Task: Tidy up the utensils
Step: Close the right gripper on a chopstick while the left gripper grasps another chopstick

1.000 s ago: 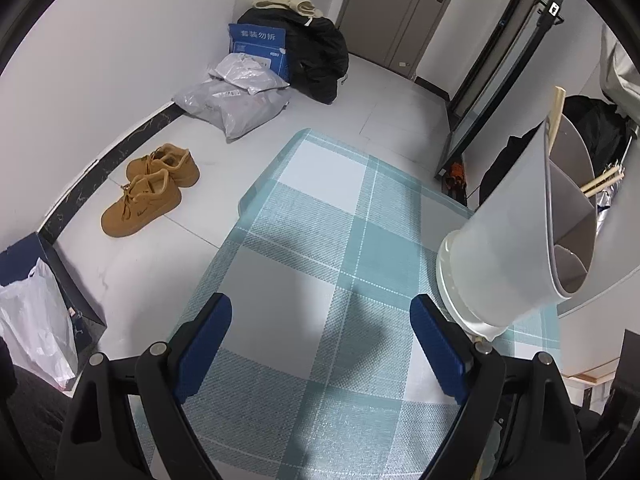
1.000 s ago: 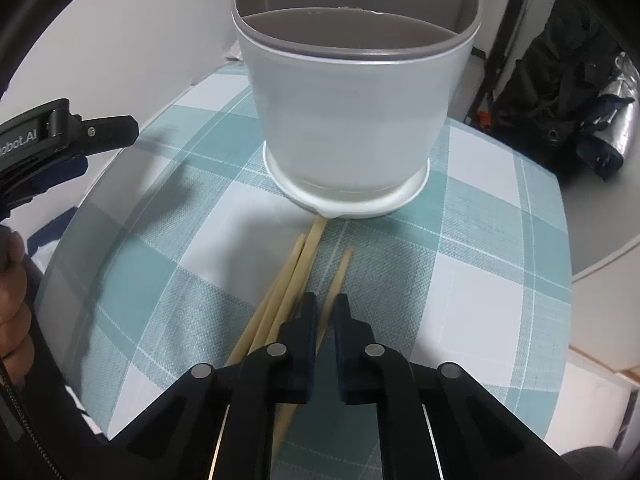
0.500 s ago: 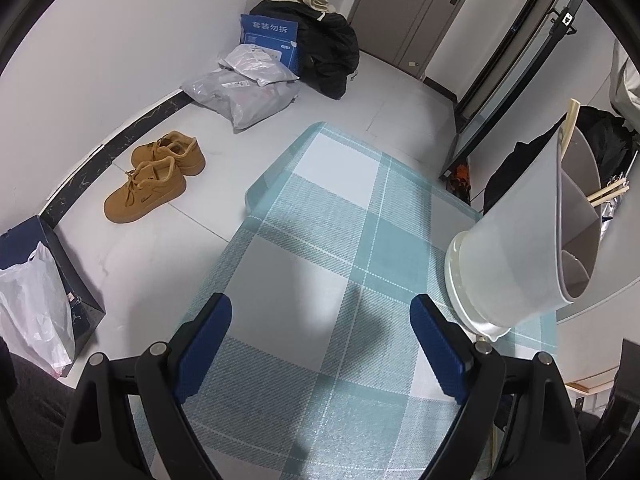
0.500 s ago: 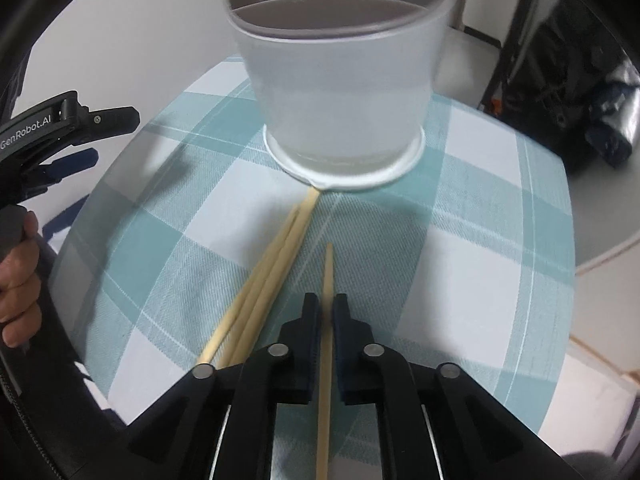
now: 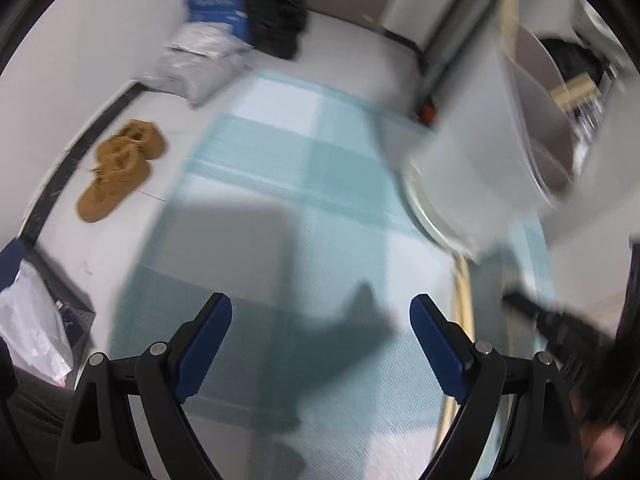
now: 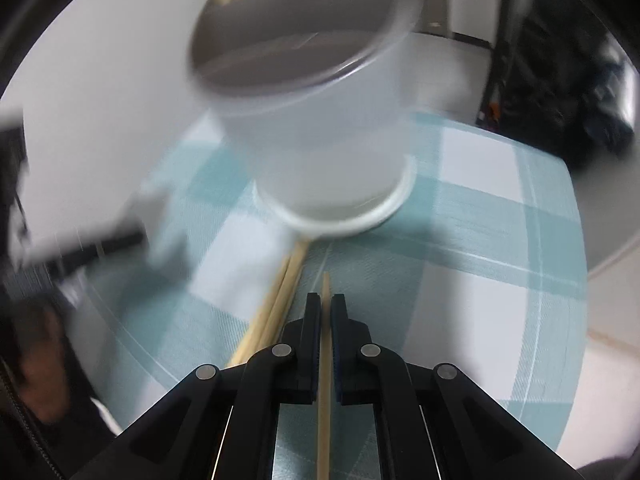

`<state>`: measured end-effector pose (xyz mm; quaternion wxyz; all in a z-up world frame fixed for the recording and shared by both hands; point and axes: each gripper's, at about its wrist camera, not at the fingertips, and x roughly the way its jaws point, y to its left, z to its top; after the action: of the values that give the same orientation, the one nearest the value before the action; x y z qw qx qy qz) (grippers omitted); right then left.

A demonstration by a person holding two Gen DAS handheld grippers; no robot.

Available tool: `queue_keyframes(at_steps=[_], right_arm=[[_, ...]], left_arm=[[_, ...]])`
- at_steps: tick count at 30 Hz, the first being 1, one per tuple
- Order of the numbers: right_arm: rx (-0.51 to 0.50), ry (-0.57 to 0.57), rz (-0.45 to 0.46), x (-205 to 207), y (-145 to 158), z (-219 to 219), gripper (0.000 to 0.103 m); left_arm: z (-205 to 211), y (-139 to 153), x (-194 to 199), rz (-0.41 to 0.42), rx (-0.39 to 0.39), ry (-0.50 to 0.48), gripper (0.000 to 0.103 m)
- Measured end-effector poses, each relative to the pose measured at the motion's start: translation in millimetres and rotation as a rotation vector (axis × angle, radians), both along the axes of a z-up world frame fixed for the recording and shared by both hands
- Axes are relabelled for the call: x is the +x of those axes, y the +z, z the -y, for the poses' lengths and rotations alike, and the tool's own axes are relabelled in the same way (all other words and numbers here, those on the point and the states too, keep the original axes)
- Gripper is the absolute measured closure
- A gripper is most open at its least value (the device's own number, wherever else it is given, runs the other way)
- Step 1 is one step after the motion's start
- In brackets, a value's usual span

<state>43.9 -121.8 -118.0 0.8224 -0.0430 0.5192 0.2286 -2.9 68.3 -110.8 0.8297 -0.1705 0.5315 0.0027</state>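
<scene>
My right gripper (image 6: 325, 300) is shut on one wooden chopstick (image 6: 325, 360), held above the checked tablecloth (image 6: 480, 248). Its tip points toward the white utensil holder (image 6: 320, 140), which has grey divided compartments and chopsticks standing in the far one. Two or three more chopsticks (image 6: 276, 300) lie on the cloth just left of my fingers, reaching the holder's base. My left gripper (image 5: 320, 320) is open and empty over the cloth, left of the holder (image 5: 480, 168). The loose chopsticks (image 5: 464, 300) lie beside its right finger. Both views are blurred.
The table (image 5: 248, 208) ends at the left in the left wrist view. On the floor beyond are brown shoes (image 5: 116, 172), grey and blue bags (image 5: 208, 52) and a black bag (image 5: 276, 12). The other gripper and hand (image 6: 40, 272) show at the left in the right wrist view.
My right gripper has lifted one chopstick away from the pile and risen. My left gripper has swung right, so the holder and loose chopsticks come further into its view.
</scene>
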Motion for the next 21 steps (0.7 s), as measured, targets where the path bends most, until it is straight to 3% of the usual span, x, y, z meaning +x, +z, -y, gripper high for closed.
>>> queue_keyframes(at_steps=[3,6,8,15,21], right_arm=[[0.138,-0.101,-0.004,6,14,33,0.099],[0.278,-0.190,-0.039,13,21,61,0.099],[0.317,-0.219,-0.027,11,25,73,0.099],[0.526,-0.352,-0.057,5,25,120,0.099],[0.561,-0.391,-0.052,-9,27,140,0.099]], left_arm=[[21,8,-5,0.015,0.099,-0.077,0.015],[39,7,-5,-0.014,0.091,-0.177,0.015],[51,2,-4,-0.042,0.115,-0.214,0.015],[64,-8,-4,-0.095,0.146,-0.269,0.015],[69,-10,1,-0.105,0.197,-0.289,0.015]])
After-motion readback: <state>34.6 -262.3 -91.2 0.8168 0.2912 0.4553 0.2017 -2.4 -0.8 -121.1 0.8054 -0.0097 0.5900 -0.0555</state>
